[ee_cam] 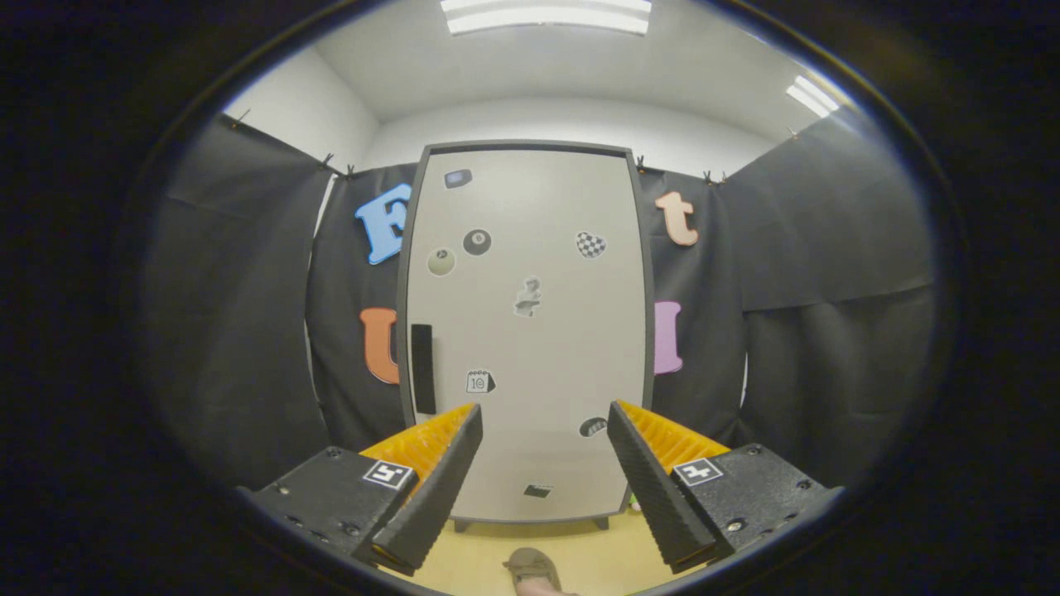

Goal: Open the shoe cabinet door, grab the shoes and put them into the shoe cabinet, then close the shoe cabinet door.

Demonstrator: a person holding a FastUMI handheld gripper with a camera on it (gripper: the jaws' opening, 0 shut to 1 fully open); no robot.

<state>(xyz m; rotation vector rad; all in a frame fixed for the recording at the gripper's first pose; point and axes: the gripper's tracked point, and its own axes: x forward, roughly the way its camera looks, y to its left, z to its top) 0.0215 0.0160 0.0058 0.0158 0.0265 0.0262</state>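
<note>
The tall shoe cabinet (530, 215) stands straight ahead with its pale door shut. Several small stickers dot the door. A dark vertical handle (423, 368) sits on the door's left side, just above and beyond my left finger. My gripper (544, 415) is open, its two fingers wide apart with nothing between them, held some way back from the door. On the wooden floor below and between the fingers lies a brownish shoe (532, 568), partly cut off.
The cabinet rests on short legs (602, 523) on a light wooden floor (480, 555). Black cloth walls close in on both sides and behind the cabinet. A small green thing (633, 502) peeks out at the cabinet's lower right corner.
</note>
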